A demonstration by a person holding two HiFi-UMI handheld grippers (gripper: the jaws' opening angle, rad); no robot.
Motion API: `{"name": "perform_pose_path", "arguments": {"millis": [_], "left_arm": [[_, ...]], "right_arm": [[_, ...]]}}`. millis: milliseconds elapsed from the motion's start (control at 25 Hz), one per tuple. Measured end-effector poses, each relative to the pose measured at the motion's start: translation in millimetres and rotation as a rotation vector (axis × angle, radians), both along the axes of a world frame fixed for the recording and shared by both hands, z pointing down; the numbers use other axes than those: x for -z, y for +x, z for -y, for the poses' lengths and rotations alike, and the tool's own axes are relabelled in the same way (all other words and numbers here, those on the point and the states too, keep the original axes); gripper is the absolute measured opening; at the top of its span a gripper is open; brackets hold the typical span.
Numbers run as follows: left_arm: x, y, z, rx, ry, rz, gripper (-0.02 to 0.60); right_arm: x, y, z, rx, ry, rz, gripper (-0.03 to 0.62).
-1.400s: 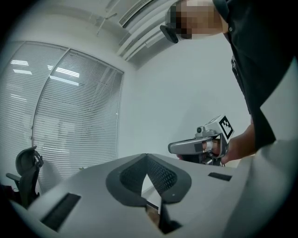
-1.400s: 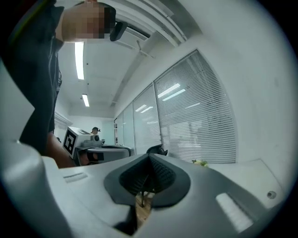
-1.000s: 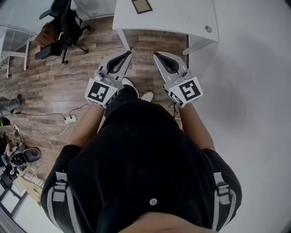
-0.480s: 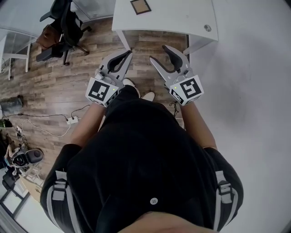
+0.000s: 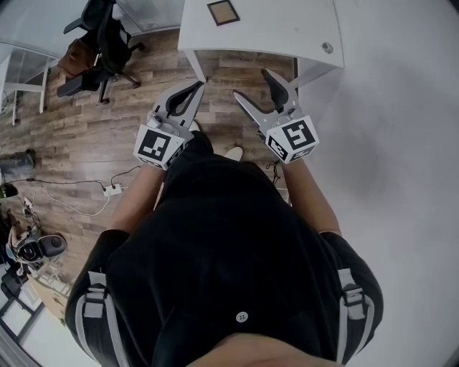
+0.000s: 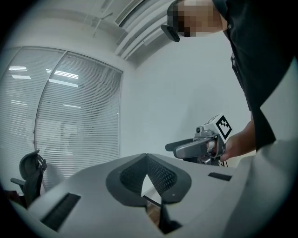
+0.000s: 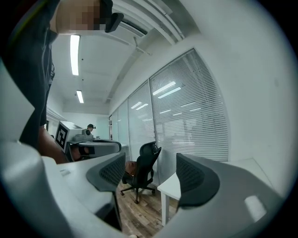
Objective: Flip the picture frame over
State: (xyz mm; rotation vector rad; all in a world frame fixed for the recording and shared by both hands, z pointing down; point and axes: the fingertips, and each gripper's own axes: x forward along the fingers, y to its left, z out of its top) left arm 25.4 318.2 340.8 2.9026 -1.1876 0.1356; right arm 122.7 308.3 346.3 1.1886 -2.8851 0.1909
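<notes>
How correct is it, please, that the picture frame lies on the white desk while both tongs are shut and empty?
Only the left tongs are shut; the right tongs have just been opening and stand apart, empty, per the right gripper view.

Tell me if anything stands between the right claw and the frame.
Nothing visible does. The right claw, empty, has just been opening short of the table; only its top lies before the frame.

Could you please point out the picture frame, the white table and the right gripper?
picture frame (image 5: pixel 223 11), head view, its brown middle.
table (image 5: pixel 287 30), head view, bare top.
right gripper (image 5: pixel 250 83), head view, between its fingertips.
</notes>
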Motion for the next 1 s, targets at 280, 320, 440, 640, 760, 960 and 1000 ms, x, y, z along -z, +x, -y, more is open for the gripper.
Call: {"name": "perform_pose_path", "arguments": {"millis": [280,320,440,640,760,960,1000], "left_arm": [[-7,-25,31,0.005,-0.015,-0.008,0.005],[-7,-28,36,-0.002,-0.015,-0.007,0.005],[-10,-41,53,-0.01,-0.023,-0.01,0.005],[-12,-64,90,-0.033,-0.029,-0.025,0.005],[-15,-78,113,-0.048,-0.036,-0.032,0.005],[-15,-101,150,-0.074,-0.039,-0.046,0.005],[-15,-105,158,-0.081,-0.037,-0.051,0.005]], "right_arm": [[-11,-25,35,0.009,-0.054,-0.019,0.339],[-12,-30,41,0.008,-0.057,-0.023,0.339],[-11,-47,59,0.002,-0.054,-0.04,0.339],[-14,-71,91,-0.014,-0.068,-0.056,0.339],[-19,-85,109,-0.025,-0.086,-0.067,0.339],[-20,-109,142,-0.049,-0.1,-0.088,0.339],[-21,-114,149,-0.056,-0.103,-0.092,0.339]]}}
